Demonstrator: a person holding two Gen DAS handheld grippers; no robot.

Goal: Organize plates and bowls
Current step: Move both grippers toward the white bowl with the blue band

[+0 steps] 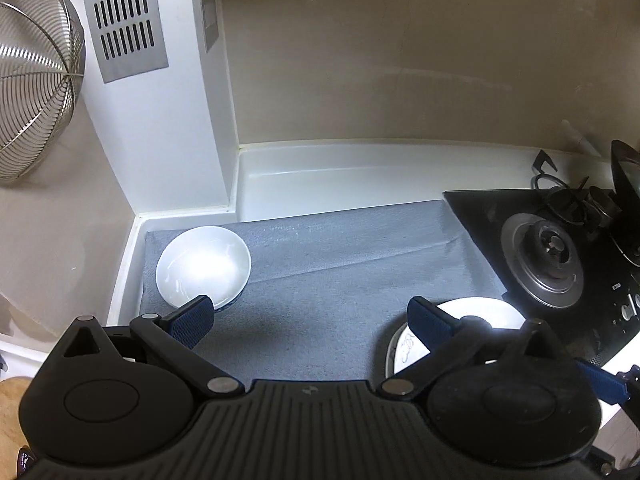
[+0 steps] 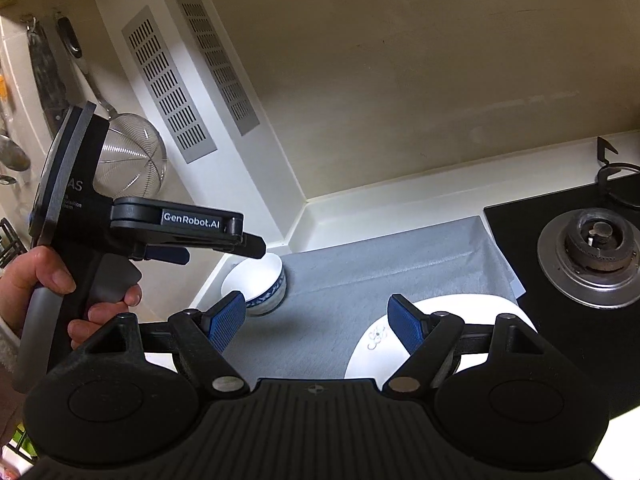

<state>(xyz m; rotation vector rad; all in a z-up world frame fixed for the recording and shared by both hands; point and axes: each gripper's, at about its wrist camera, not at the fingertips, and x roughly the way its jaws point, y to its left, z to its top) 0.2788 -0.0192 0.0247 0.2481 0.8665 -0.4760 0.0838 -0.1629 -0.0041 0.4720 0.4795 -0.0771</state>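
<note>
A white bowl [image 1: 203, 266] with a blue-patterned outside stands at the far left corner of a grey mat [image 1: 340, 264]. It also shows in the right wrist view [image 2: 260, 282]. A white plate [image 1: 464, 320] with a small printed motif lies at the mat's near right, by the stove; it shows in the right wrist view too [image 2: 424, 332]. My left gripper [image 1: 310, 320] is open and empty above the mat, its left fingertip near the bowl's rim. My right gripper [image 2: 316, 322] is open and empty above the mat, its right finger over the plate. The left gripper's body [image 2: 176, 228] shows at the left.
A black gas stove [image 1: 552, 256] with a burner [image 2: 596, 256] borders the mat on the right. A metal strainer [image 1: 32, 80] hangs on the left wall. A white pillar with vent grilles [image 1: 124, 16] stands behind the bowl. The white counter's raised edge [image 1: 360, 160] meets the beige back wall.
</note>
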